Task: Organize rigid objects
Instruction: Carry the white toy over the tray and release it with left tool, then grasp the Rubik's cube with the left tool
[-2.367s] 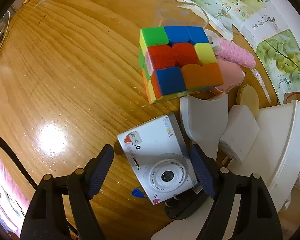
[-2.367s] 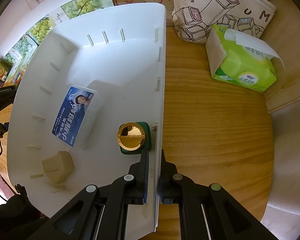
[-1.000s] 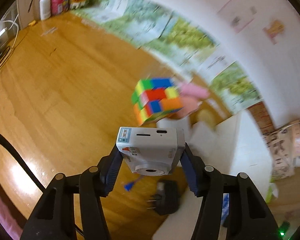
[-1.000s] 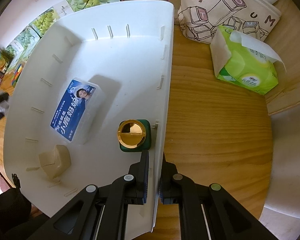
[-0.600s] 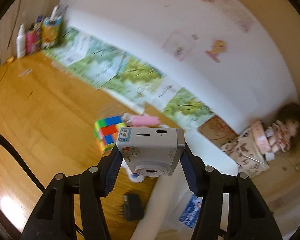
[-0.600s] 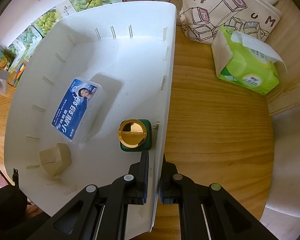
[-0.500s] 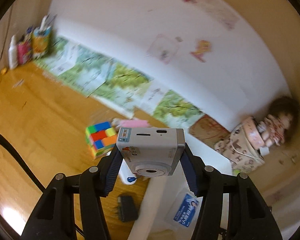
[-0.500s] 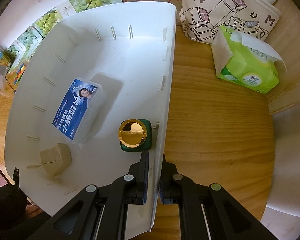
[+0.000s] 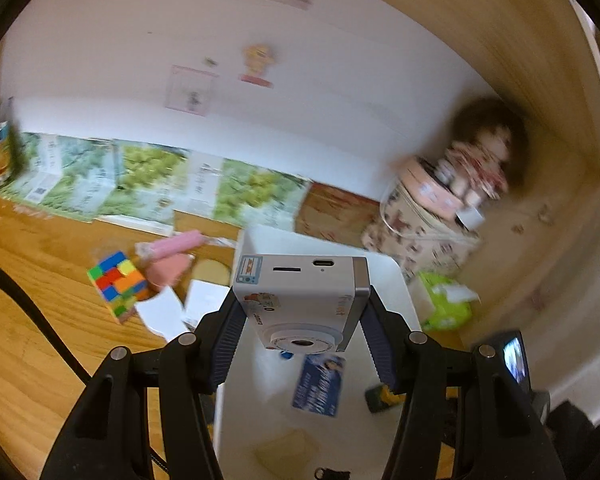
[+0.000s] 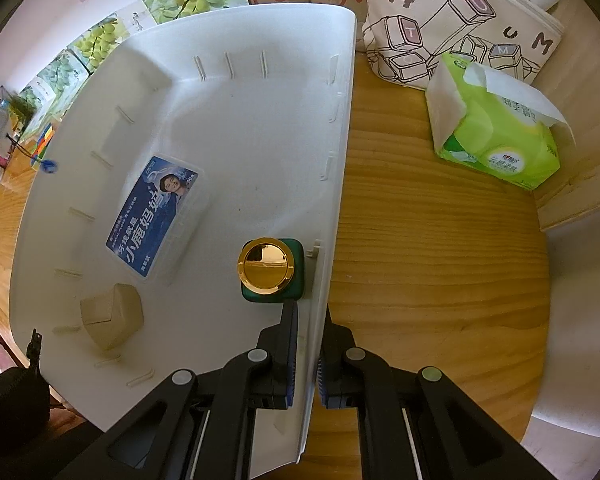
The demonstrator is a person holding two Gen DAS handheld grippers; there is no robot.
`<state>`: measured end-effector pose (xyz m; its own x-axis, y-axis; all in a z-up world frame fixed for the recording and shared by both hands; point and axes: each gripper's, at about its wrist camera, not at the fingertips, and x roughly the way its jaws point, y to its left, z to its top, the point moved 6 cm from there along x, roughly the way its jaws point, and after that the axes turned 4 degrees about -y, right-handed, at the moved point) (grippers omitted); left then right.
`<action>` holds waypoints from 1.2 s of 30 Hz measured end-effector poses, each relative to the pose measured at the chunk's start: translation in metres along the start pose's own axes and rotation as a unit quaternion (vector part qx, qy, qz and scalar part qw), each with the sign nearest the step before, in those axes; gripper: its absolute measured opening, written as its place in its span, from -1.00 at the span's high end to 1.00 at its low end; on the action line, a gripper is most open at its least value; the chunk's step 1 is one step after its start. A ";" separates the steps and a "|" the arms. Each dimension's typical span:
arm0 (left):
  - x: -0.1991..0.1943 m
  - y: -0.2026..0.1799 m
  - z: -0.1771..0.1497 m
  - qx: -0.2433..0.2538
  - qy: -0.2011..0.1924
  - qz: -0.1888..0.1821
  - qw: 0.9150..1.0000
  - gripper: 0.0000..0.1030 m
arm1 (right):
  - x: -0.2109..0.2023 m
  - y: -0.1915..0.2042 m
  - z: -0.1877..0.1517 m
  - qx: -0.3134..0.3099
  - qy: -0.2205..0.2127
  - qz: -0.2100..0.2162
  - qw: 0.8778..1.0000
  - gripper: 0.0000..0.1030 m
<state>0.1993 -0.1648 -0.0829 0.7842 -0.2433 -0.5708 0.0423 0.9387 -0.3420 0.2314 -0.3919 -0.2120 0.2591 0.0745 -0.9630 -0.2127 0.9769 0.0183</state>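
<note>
we carry the toy camera [image 9: 300,300] clamped in our left gripper [image 9: 302,328] above the white bin [image 10: 236,92], whose right wall our right gripper [image 10: 307,356] pinches; a loose squeeze could drop it onto the gold-capped bottle [image 10: 266,266].

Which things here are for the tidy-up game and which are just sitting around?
For the tidy-up:
left gripper, holding the toy camera
right gripper, pinching the wall of the white bin
blue-label box, gold-capped bottle and tan block, in the bin
puzzle cube, on the table

Just sitting around:
tissue pack
canvas bag
doll
</note>
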 end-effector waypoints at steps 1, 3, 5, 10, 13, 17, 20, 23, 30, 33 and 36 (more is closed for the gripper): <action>0.002 -0.005 -0.002 0.008 0.006 -0.002 1.000 -0.17 | -0.002 -0.001 0.000 0.000 0.000 0.000 1.000 0.81; 0.004 -0.014 -0.008 0.026 0.019 -0.004 0.999 -0.17 | -0.002 -0.002 0.000 0.000 0.000 0.001 1.000 0.81; 0.007 -0.024 -0.015 0.045 0.031 -0.009 0.998 -0.17 | -0.002 -0.002 0.000 0.000 0.000 0.001 1.000 0.81; 0.011 -0.037 -0.025 0.070 0.055 -0.021 0.996 -0.18 | -0.003 -0.001 -0.001 -0.001 0.000 0.001 1.000 0.81; 0.012 -0.040 -0.028 0.077 0.062 -0.023 0.995 -0.18 | -0.003 -0.001 -0.001 0.000 0.000 0.001 1.000 0.81; 0.019 -0.042 -0.036 0.087 0.090 -0.020 0.992 -0.18 | -0.002 -0.001 -0.001 -0.001 0.000 -0.001 1.000 0.81; 0.023 -0.042 -0.040 0.089 0.105 -0.022 0.990 -0.23 | -0.003 0.000 -0.002 -0.003 0.000 -0.002 1.000 0.81; 0.018 -0.045 -0.038 0.094 0.092 -0.026 0.991 -0.55 | -0.003 0.002 -0.001 -0.004 0.001 -0.004 1.000 0.81; 0.020 -0.035 -0.036 0.080 0.091 -0.015 0.993 -0.58 | -0.001 0.006 0.000 -0.006 0.002 -0.009 1.000 0.81; 0.021 -0.021 -0.031 0.057 0.087 0.002 0.995 -0.58 | 0.001 0.008 -0.001 -0.008 0.005 -0.007 1.000 0.81; 0.022 -0.005 -0.026 0.029 0.083 0.022 0.996 -0.58 | 0.001 0.010 0.001 -0.014 0.007 -0.011 1.000 0.81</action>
<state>0.1998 -0.1808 -0.1134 0.6726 -0.2346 -0.7018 0.0505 0.9607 -0.2728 0.2302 -0.3821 -0.2129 0.2507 0.0506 -0.9668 -0.2338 0.9722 -0.0098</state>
